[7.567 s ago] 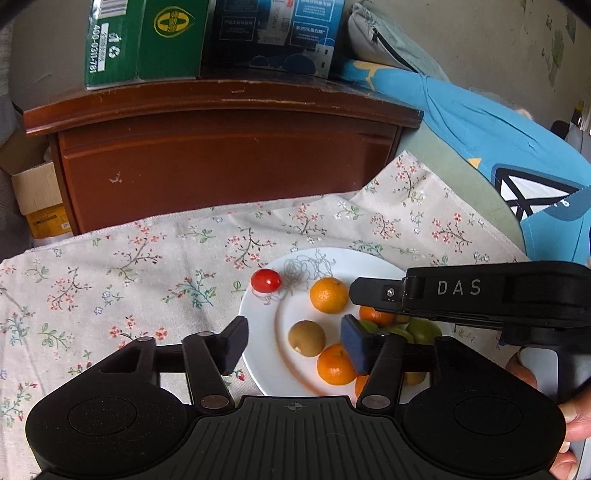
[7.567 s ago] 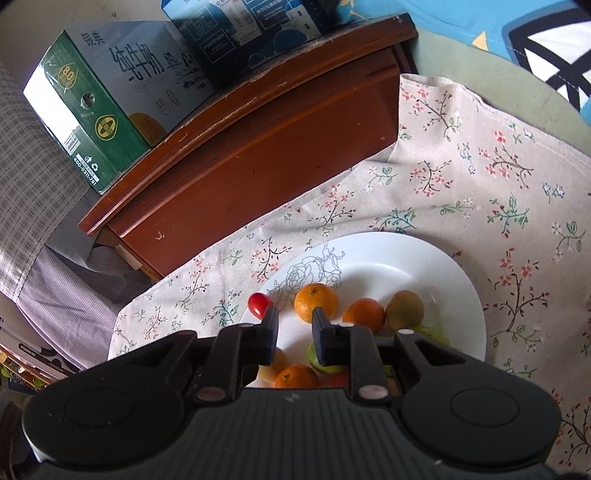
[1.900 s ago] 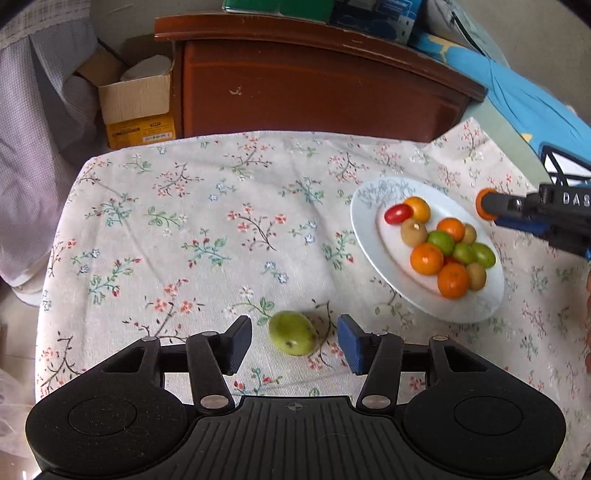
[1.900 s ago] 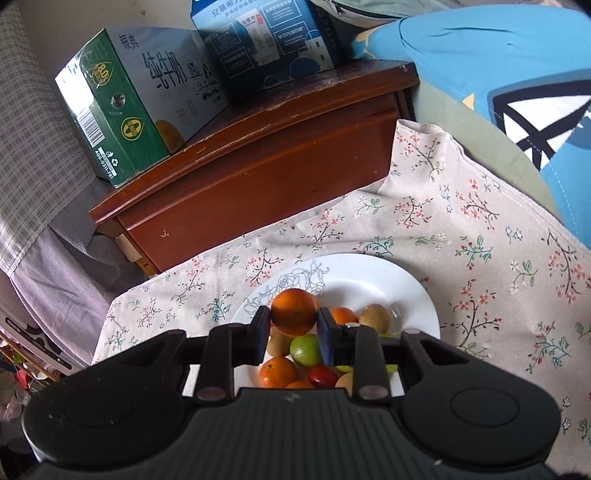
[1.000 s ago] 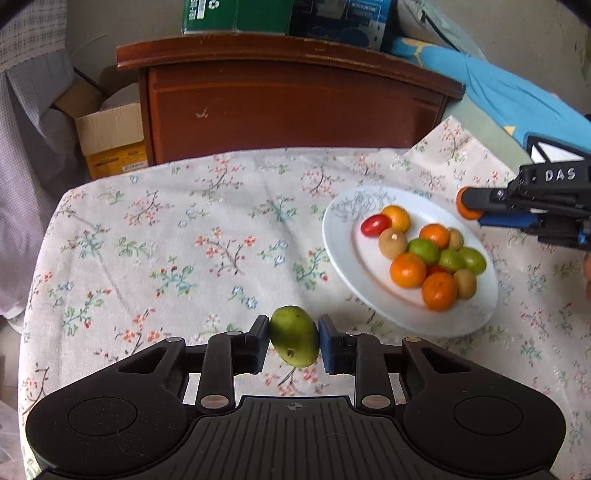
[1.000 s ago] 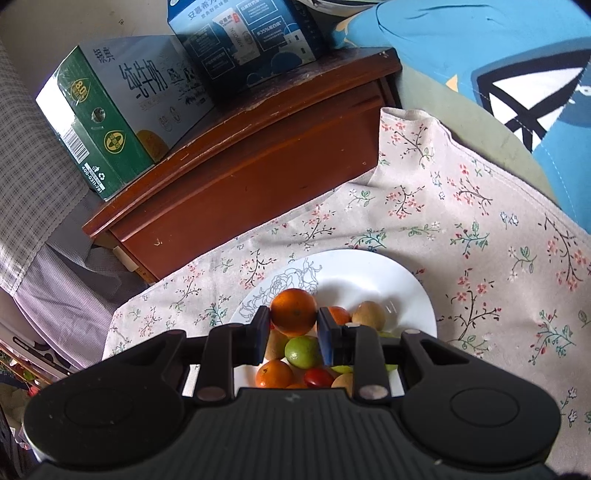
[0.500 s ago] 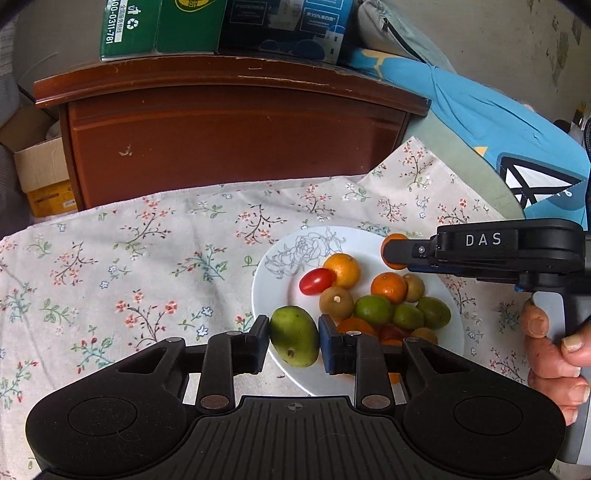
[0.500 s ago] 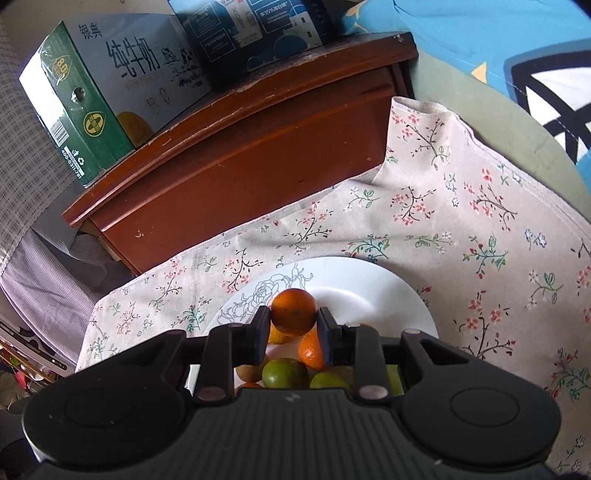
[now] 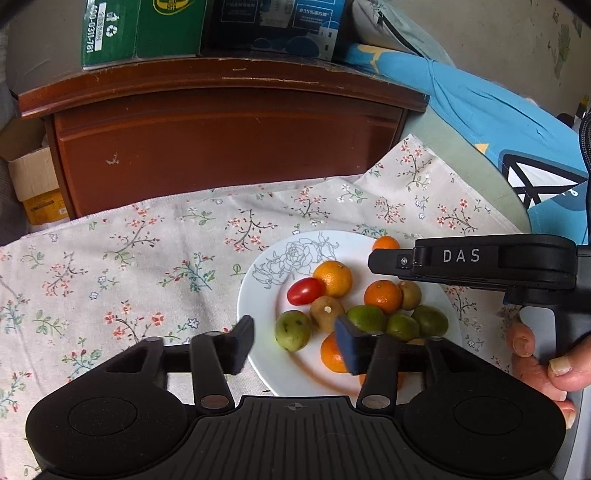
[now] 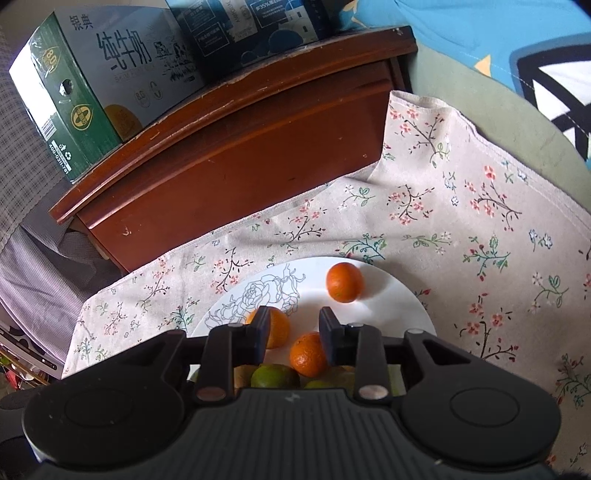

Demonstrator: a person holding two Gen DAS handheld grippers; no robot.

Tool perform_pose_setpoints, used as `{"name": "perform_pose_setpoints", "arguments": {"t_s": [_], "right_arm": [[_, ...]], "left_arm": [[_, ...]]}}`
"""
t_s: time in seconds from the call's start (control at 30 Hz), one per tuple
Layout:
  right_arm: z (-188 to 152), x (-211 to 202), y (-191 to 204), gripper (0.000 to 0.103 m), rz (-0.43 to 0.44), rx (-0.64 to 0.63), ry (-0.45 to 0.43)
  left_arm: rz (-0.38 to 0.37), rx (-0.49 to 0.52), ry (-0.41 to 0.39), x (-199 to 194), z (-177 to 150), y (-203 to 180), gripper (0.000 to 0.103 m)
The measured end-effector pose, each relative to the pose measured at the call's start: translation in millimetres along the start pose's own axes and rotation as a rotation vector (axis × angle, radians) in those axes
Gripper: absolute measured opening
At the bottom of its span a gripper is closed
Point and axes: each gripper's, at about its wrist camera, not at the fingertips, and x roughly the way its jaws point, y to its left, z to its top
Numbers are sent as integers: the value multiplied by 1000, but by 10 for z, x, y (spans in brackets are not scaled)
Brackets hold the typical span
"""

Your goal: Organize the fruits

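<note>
A white plate (image 9: 263, 306) with a rose drawing sits on the flowered cloth and holds several fruits: oranges, green ones, brown kiwis and a red tomato (image 9: 304, 290). My left gripper (image 9: 295, 345) hangs over the plate's near edge, its jaws opening. The green mango-like fruit (image 9: 293, 329) lies on the plate between them, untouched by the pads. My right gripper (image 10: 294, 332) is over the plate with its jaws opening and nothing gripped. An orange (image 10: 344, 282) lies free on the plate (image 10: 388, 295) ahead of it. In the left wrist view the right gripper (image 9: 373, 259) reaches in from the right.
A brown wooden cabinet (image 9: 221, 140) stands behind the table, with a green carton (image 10: 74, 88) and a blue carton (image 10: 251, 22) on top. A cardboard box (image 9: 33, 184) sits at the left. Blue fabric (image 9: 498, 122) lies at the right. A person's hand (image 9: 535, 362) holds the right gripper's handle.
The left gripper carried the green fruit over the plate, then opened and left it there. The right gripper spread off its orange, which now lies on the plate's far side.
</note>
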Motion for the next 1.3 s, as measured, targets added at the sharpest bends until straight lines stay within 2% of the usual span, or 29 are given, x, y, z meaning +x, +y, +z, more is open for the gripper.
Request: {"name": "perform_pose_setpoints", "arguments": {"t_s": [0.03, 0.1, 0.17, 0.23, 0.3, 0.4, 0.47, 0.6, 0.67, 0.8, 0.93, 1.03, 1.13, 1.3], "right_arm": [[3, -32, 6, 31, 0, 2, -2], [5, -110, 16, 31, -6, 5, -7], [5, -219, 20, 38, -15, 9, -13], [2, -323, 32, 43, -33, 15, -24], [4, -412, 48, 44, -51, 14, -25], [-2, -550, 76, 48, -87, 13, -32], [-18, -646, 101, 57, -103, 17, -38], [-91, -835, 174, 65, -133, -5, -51], [-141, -926, 205, 73, -148, -4, -49], [-236, -1093, 255, 79, -164, -11, -49], [-340, -1233, 305, 88, -205, -25, -41], [-416, -1304, 327, 89, -236, -29, -27], [-474, -1345, 340, 95, -261, -15, -2], [-517, -1330, 388, 95, -296, -29, 29]], "left_arm": [[15, 10, -12, -37, 11, -22, 66], [31, 30, -24, -110, 36, -61, 73], [45, 35, -14, -167, 65, -85, 84], [52, 34, -13, -237, 76, -101, 84], [47, 37, -17, -313, 81, -114, 84], [66, 39, -11, -412, 88, -118, 90], [68, 38, -16, -482, 90, -107, 90], [74, 20, -6, -606, 106, -83, 91], [77, 21, -4, -676, 111, -91, 92], [85, 39, -13, -827, 115, -120, 93], [110, 55, -15, -956, 90, -144, 99], [133, 70, -3, -1002, 68, -152, 99], [151, 71, 10, -1030, 66, -150, 99], [164, 59, 15, -1080, 95, -121, 99]]}}
